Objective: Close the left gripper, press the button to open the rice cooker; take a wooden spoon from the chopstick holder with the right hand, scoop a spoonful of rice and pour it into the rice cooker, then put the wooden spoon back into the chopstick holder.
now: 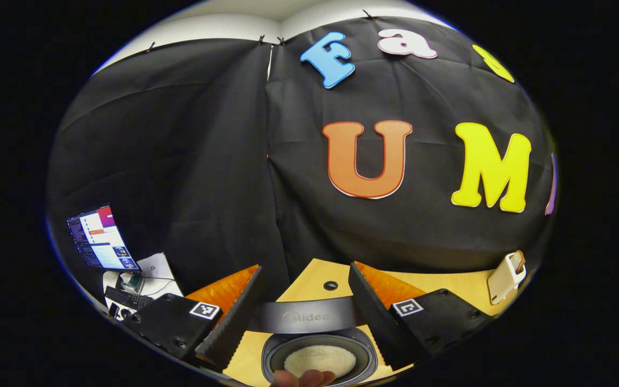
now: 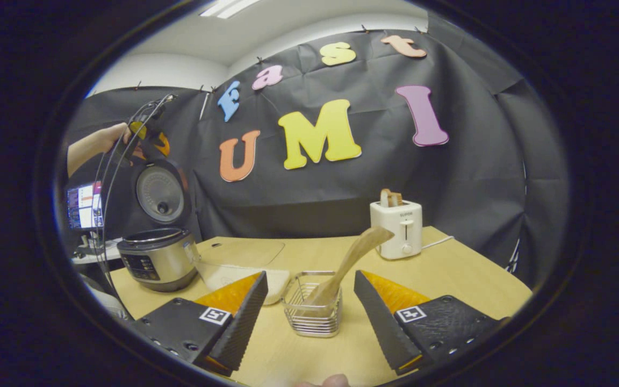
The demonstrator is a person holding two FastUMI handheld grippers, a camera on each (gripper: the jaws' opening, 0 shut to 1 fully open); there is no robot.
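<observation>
The rice cooker (image 2: 159,258) stands open at the table's left, its lid (image 2: 160,193) raised upright. A hand (image 2: 110,137) holds my left gripper (image 2: 143,137) high above that lid. In the left gripper view my left gripper (image 1: 305,269) is open, looking down past the lid's edge (image 1: 304,317) onto white rice in the cooker pot (image 1: 320,360). The wooden spoon (image 2: 352,255) leans in the wire chopstick holder (image 2: 312,314). My right gripper (image 2: 310,274) is open, level with the holder and just short of it. A glass bowl of rice (image 2: 234,274) sits between cooker and holder.
A white toaster (image 2: 398,228) with bread stands at the back right of the table and appears in the left gripper view as the toaster (image 1: 505,277). A cutting board (image 2: 245,250) lies behind the bowl. A monitor (image 1: 102,236) and keyboard sit off the table's left side.
</observation>
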